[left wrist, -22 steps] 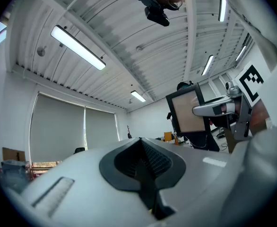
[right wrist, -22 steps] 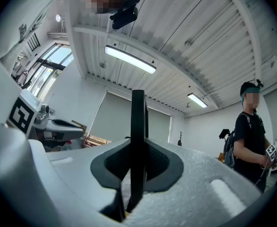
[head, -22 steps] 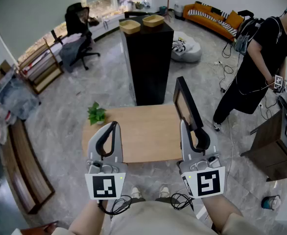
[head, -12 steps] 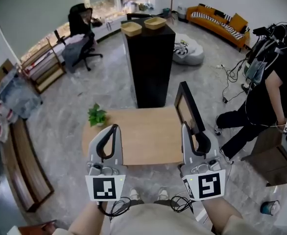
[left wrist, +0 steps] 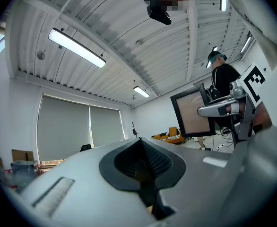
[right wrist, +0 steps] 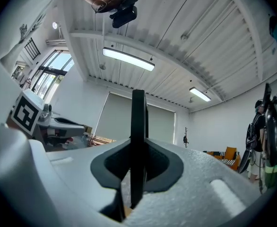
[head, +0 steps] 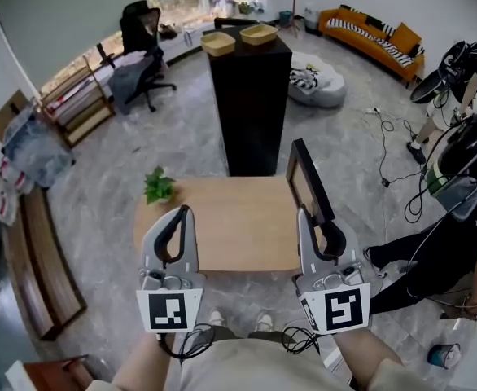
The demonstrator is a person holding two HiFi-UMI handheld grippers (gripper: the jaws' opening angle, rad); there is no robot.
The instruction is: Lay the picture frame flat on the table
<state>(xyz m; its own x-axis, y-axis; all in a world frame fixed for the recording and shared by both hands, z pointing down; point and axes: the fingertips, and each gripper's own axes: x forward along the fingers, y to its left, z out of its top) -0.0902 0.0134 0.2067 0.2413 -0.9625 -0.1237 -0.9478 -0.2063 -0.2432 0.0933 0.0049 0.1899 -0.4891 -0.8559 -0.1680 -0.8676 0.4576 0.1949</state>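
Observation:
A black picture frame (head: 308, 179) with a tan inner panel stands upright over the right end of the small wooden table (head: 222, 226). My right gripper (head: 320, 233) is shut on its near edge. In the right gripper view the frame (right wrist: 138, 141) shows edge-on as a thin dark bar pinched between the jaws. My left gripper (head: 176, 233) hangs over the table's left part, shut with nothing in it. The left gripper view looks upward, with the frame (left wrist: 191, 112) and the right gripper (left wrist: 223, 109) at its right.
A small green potted plant (head: 159, 186) sits at the table's far left corner. A tall black cabinet (head: 250, 96) with two bowls stands just behind the table. A person (head: 458, 218) bends at the right, near floor cables. A wooden bench (head: 47, 259) lies at the left.
Both grippers and the frame hold nearly the same place over the table. The person at the right has bent down and moved toward the right edge.

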